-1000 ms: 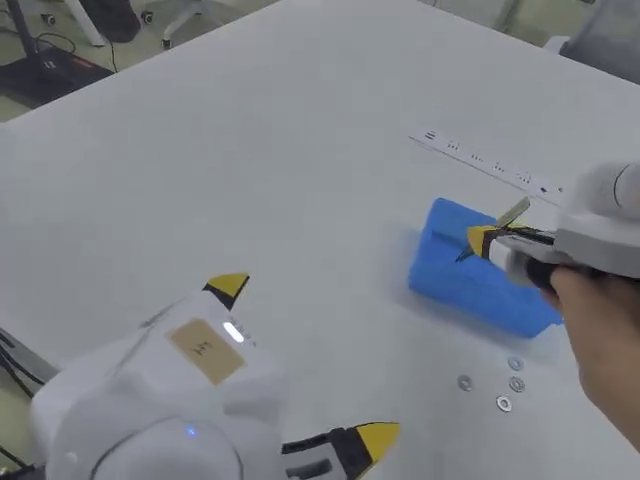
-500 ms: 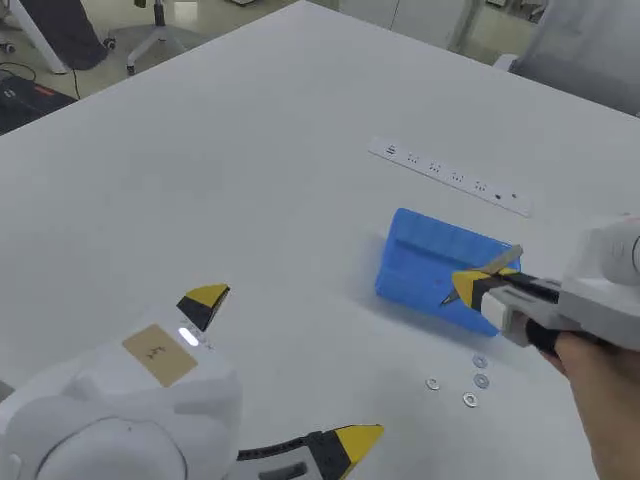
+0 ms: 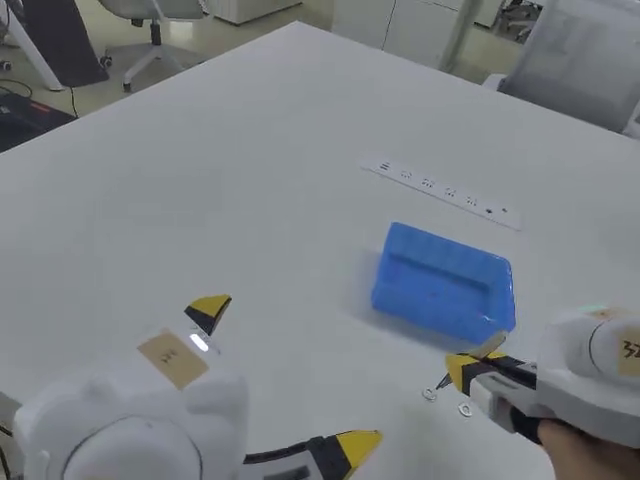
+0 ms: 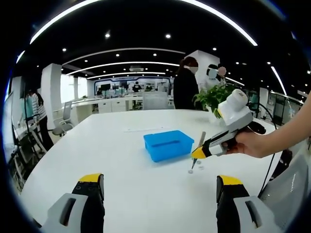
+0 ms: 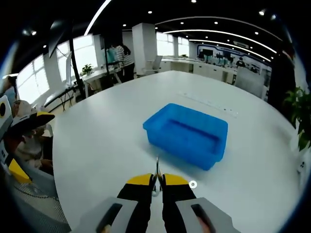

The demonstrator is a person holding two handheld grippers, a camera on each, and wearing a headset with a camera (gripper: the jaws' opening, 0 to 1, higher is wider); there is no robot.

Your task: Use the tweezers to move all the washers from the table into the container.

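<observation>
The blue container sits on the white table, and it looks empty in the right gripper view. My right gripper is shut on thin metal tweezers, low over the table just in front of the container. The tweezer tip points down beside two small washers. One washer lies just right of my right gripper's jaws. My left gripper hangs open and holds nothing, well to the left of the container; between its jaws I see the container.
A white power strip lies on the table beyond the container. Office chairs stand past the far table edge. People stand behind the table in the left gripper view.
My right gripper with the tweezers has come down from over the container to the table by the washers. The head camera has shifted; the left gripper stays open.
</observation>
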